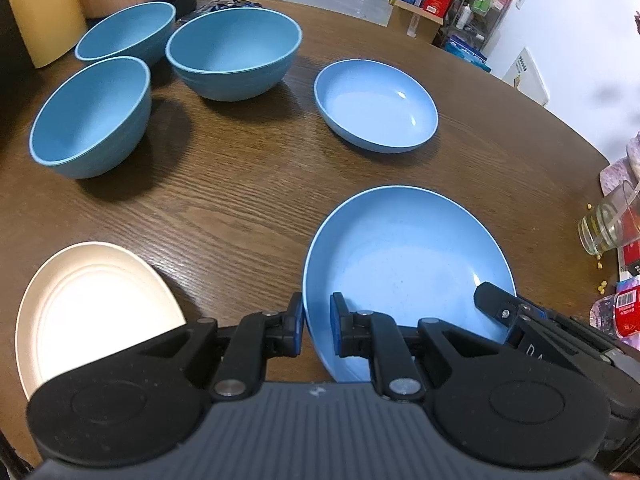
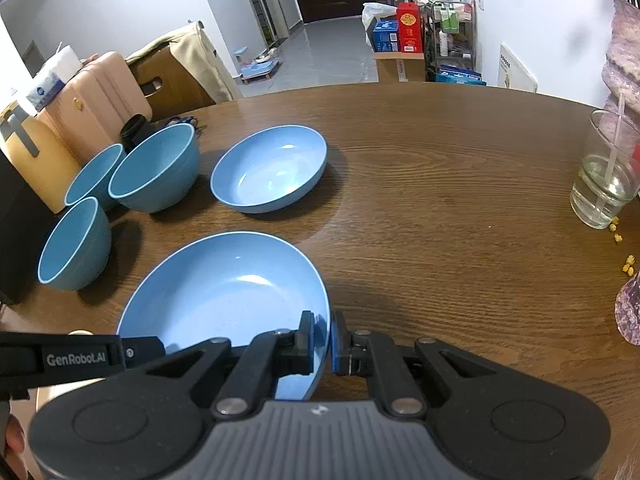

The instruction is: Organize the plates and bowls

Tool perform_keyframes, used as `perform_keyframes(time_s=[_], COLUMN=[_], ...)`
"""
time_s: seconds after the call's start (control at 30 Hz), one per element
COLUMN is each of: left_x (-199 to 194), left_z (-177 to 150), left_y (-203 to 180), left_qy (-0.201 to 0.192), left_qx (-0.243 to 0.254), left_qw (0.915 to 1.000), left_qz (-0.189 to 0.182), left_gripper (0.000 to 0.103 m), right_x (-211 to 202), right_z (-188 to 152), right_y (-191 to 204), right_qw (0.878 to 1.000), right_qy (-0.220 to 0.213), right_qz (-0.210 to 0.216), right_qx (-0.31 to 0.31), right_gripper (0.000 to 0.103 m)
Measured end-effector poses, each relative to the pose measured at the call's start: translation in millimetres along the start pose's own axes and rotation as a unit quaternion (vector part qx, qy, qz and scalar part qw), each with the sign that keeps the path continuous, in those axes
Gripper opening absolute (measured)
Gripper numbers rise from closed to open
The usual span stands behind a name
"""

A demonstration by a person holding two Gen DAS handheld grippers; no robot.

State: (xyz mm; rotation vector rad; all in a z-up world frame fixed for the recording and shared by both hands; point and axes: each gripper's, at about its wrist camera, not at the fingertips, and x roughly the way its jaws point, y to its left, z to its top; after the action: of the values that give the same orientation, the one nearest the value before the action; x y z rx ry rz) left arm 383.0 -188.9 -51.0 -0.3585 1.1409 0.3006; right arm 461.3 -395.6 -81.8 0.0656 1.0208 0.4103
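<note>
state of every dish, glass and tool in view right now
near blue plate: empty, gripped at both rims
left tool: shut on its left rim
right tool: shut on its right rim
far blue plate: empty, on table
three blue bowls: upright, empty, unstacked
cream plate: empty
glass: upright, part full

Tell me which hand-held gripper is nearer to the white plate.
Left. The left hand-held gripper grips the near blue plate on the rim beside the white plate. The right hand-held gripper grips the opposite rim, farther away.
</note>
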Motion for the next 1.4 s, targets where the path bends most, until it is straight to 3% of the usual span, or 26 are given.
perform_keyframes(time_s=[0.8, 1.4], left_x=[-27.2, -37.3], left_z=[-11.9, -25.3], left_y=[39.5, 107.9], left_qy=[-0.009, -0.008], left_qx=[-0.008, -0.015], left_qw=[0.9999, 0.9998], left_qz=[0.007, 0.010], left_gripper=[0.014, 0.014], right_x=[-7.2, -9.6], right_z=[-21.6, -47.7], right_y=[51.0, 113.5], right_qw=[1.000, 1.000], right_qy=[0.001, 0.006], right_qz=[0.017, 0.018], right_qx=[-0.010, -0.023], right_gripper=[0.008, 0.008])
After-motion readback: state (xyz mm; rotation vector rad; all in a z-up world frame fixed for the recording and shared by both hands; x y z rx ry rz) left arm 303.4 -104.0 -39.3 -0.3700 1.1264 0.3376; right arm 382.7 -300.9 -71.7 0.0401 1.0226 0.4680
